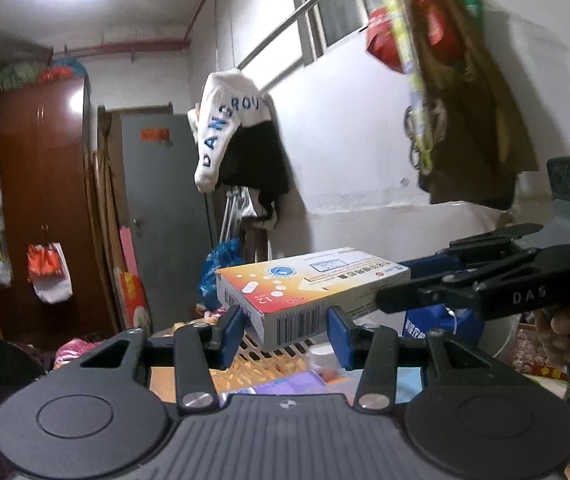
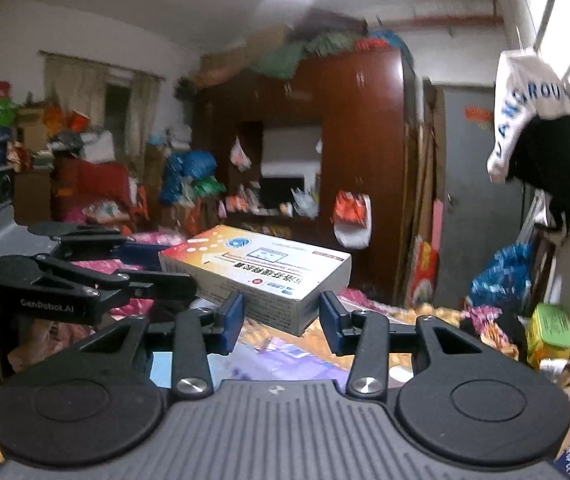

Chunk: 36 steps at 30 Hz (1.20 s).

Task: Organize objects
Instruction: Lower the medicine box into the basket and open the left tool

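A white and orange medicine box (image 1: pixel 309 288) is held up in the air between both grippers. My left gripper (image 1: pixel 287 330) has its blue pads (image 1: pixel 233 330) on either side of the box's near end. In the right wrist view the same box (image 2: pixel 261 270) sits between the blue pads (image 2: pixel 232 322) of my right gripper (image 2: pixel 283 320). The other gripper shows in each view: the right one (image 1: pixel 477 280) reaches in from the right onto the box's far end, the left one (image 2: pixel 97 276) from the left. Pad contact is hard to judge in either view.
An orange slatted basket (image 1: pixel 269 354) and purple packets (image 1: pixel 285 384) lie below the box. A white cap (image 1: pixel 225 128) hangs on a rail by the wall. A brown wardrobe (image 2: pixel 357 160), a grey door (image 1: pixel 161 216) and piles of bags (image 2: pixel 189 176) fill the room.
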{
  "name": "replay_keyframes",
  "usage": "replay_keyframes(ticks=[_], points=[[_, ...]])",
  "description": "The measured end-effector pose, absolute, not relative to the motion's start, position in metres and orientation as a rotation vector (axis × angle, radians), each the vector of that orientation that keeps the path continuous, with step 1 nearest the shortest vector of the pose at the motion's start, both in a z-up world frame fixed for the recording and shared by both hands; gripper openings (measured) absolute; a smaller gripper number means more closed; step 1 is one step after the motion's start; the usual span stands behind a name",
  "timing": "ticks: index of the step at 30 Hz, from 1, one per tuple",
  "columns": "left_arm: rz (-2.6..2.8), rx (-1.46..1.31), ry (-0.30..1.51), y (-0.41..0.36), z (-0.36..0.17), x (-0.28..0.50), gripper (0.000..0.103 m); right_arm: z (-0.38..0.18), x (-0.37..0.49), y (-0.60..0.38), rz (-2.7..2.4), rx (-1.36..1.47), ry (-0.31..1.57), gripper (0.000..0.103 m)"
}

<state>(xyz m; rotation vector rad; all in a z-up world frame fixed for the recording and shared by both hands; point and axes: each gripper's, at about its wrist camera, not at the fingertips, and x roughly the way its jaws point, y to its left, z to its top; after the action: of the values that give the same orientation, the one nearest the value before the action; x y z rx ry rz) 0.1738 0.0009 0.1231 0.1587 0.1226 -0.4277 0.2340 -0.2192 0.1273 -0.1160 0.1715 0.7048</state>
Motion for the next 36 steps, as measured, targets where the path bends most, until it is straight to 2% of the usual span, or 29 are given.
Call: replay_keyframes(ticks=[8, 15, 17, 18, 19, 20, 21, 22, 23, 26, 30, 36], points=[[-0.418, 0.106, 0.386, 0.001, 0.094, 0.272, 0.050, 0.093, 0.312, -0.203, 0.631, -0.098, 0.393, 0.044], [-0.383, 0.061, 0.466, 0.001, 0.093, 0.302, 0.051, 0.085, 0.331, -0.207, 0.599, -0.046, 0.495, 0.044], [-0.351, 0.090, 0.451, 0.000, 0.093, 0.300, 0.052, 0.085, 0.329, -0.209, 0.582, -0.040, 0.484, 0.048], [-0.322, 0.099, 0.434, 0.002, 0.094, 0.295, 0.057, 0.087, 0.327, -0.211, 0.572, -0.035, 0.475, 0.053], [-0.305, 0.105, 0.407, 0.003, 0.096, 0.288, 0.069, 0.088, 0.321, -0.216, 0.557, -0.024, 0.455, 0.065], [-0.305, 0.105, 0.374, 0.006, 0.099, 0.277, 0.075, 0.092, 0.315, -0.220, 0.552, -0.017, 0.435, 0.082], [-0.309, 0.096, 0.344, 0.011, 0.103, 0.266, 0.083, 0.093, 0.309, -0.225, 0.553, -0.014, 0.411, 0.090], [-0.316, 0.081, 0.314, 0.015, 0.106, 0.252, 0.085, 0.095, 0.300, -0.232, 0.548, -0.009, 0.382, 0.099], [-0.323, 0.071, 0.293, 0.020, 0.109, 0.237, 0.085, 0.095, 0.292, -0.240, 0.535, 0.001, 0.359, 0.102], [-0.311, 0.039, 0.243, 0.033, 0.110, 0.190, 0.085, 0.089, 0.259, -0.267, 0.499, 0.090, 0.308, 0.103], [-0.252, 0.015, 0.186, 0.047, 0.095, 0.130, 0.088, 0.068, 0.221, -0.284, 0.495, 0.231, 0.327, 0.103], [-0.110, -0.019, 0.183, 0.071, 0.060, 0.070, 0.088, 0.029, 0.163, -0.248, 0.627, 0.240, 0.324, 0.103]])
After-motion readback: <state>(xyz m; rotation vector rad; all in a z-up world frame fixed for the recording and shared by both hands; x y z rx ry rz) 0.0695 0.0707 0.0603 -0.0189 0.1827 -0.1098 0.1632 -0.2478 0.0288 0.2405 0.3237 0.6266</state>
